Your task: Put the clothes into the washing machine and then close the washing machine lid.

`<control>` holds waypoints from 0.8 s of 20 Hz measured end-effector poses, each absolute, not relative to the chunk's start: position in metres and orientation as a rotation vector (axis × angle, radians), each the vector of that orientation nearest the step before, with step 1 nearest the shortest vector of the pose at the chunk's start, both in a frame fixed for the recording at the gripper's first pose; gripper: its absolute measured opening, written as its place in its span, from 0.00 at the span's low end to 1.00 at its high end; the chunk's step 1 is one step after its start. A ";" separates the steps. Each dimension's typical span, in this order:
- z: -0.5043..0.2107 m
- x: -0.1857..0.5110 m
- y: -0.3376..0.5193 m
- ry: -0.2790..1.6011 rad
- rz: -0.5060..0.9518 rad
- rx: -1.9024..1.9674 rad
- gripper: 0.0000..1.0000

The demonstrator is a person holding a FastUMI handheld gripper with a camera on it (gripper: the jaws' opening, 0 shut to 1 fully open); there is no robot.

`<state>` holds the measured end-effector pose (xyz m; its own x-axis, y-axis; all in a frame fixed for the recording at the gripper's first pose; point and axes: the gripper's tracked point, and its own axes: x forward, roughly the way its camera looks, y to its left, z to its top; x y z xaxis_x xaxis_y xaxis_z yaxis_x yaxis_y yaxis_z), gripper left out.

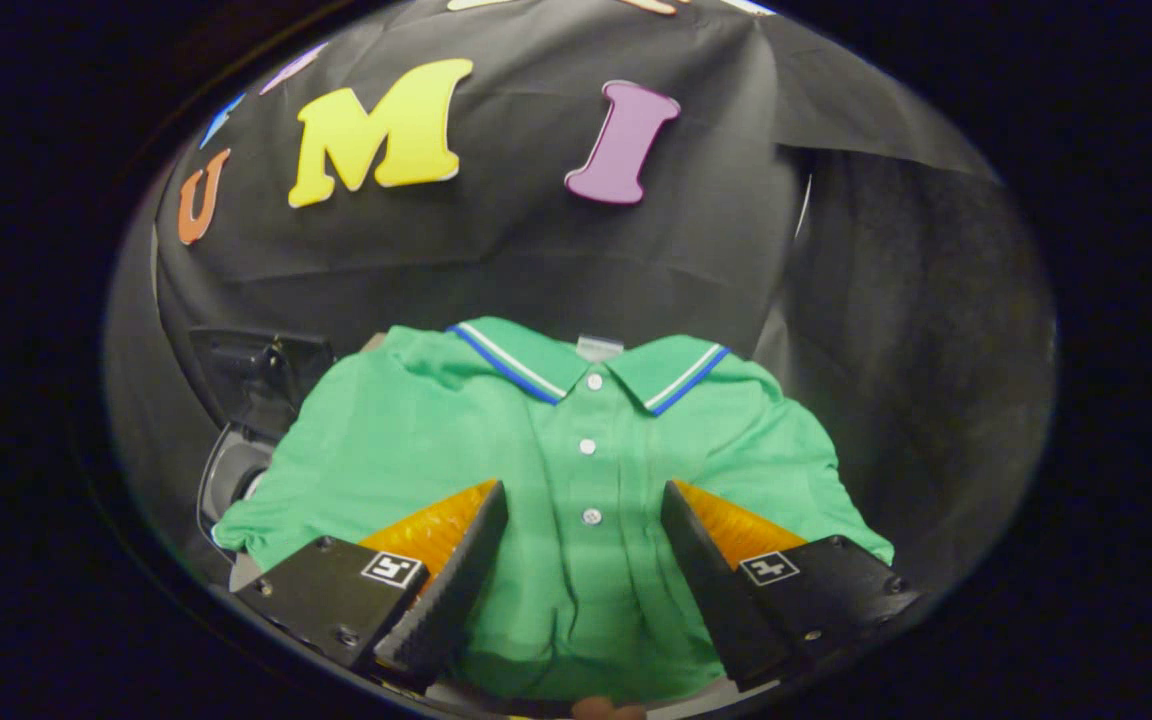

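We held the tool (584, 510) released, its fingers spread wide over the green polo shirt (576, 470), which lay flat with its buttoned placket between them, collar at the far end.

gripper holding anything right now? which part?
Nothing held. The gripper is open, its fingers spread over the green polo shirt, either side of the button strip, with no fabric pinched between them.

A green polo shirt (576, 470) lies spread flat, collar away, hiding the surface beneath; gripper (584, 500) fingers spread apart above it.
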<state>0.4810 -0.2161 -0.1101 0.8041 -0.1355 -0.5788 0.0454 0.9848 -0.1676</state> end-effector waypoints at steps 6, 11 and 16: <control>-0.112 0.477 -0.215 0.688 -0.079 -0.013 0.98; -0.114 0.479 -0.216 0.725 -0.039 0.029 0.49; -0.108 0.481 -0.214 0.745 -0.023 0.140 0.07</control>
<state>0.4812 -0.2138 -0.1080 0.7353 0.0286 -0.6771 0.0704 0.9905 0.1183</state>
